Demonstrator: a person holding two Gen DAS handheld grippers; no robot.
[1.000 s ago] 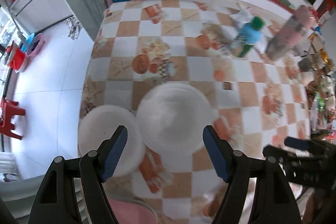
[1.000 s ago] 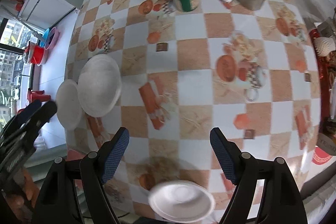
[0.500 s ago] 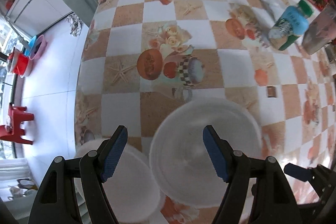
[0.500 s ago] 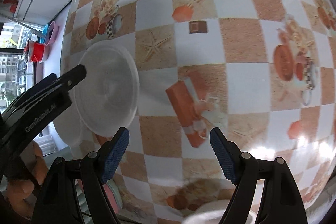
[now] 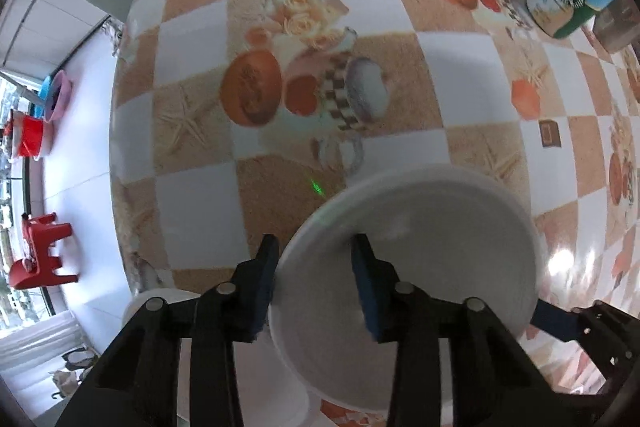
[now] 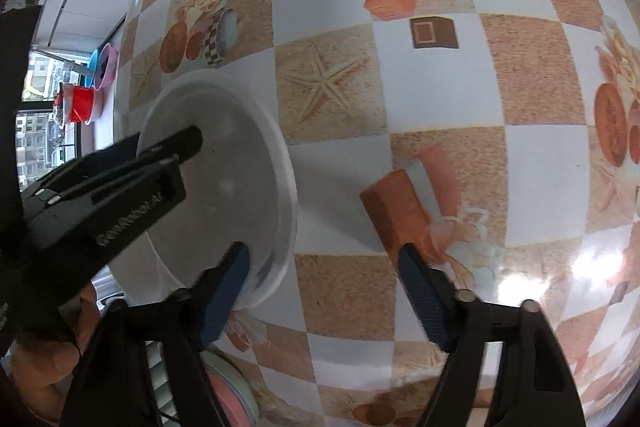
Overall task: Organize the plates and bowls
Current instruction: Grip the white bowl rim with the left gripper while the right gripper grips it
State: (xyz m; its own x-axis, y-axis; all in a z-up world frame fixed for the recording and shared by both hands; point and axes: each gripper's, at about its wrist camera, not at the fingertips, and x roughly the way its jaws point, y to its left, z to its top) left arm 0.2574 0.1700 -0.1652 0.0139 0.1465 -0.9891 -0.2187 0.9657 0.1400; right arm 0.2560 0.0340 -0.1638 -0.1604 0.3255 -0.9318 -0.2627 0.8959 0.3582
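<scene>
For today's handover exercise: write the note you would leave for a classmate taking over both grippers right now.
Left gripper: fingers closed on the rim of the white bowl, one finger inside, one outside.
Right gripper: open, holding nothing, its left finger beside the same bowl's rim.
A second white dish sits at the table edge, below the left gripper.
Done: the bowl is gripped.
Left: stack the bowl with the other dish; nothing is stacked yet.

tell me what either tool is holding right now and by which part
The left tool grips the white bowl by its near rim, one finger inside and one outside. The right tool is open beside the bowl, holding nothing.
</scene>
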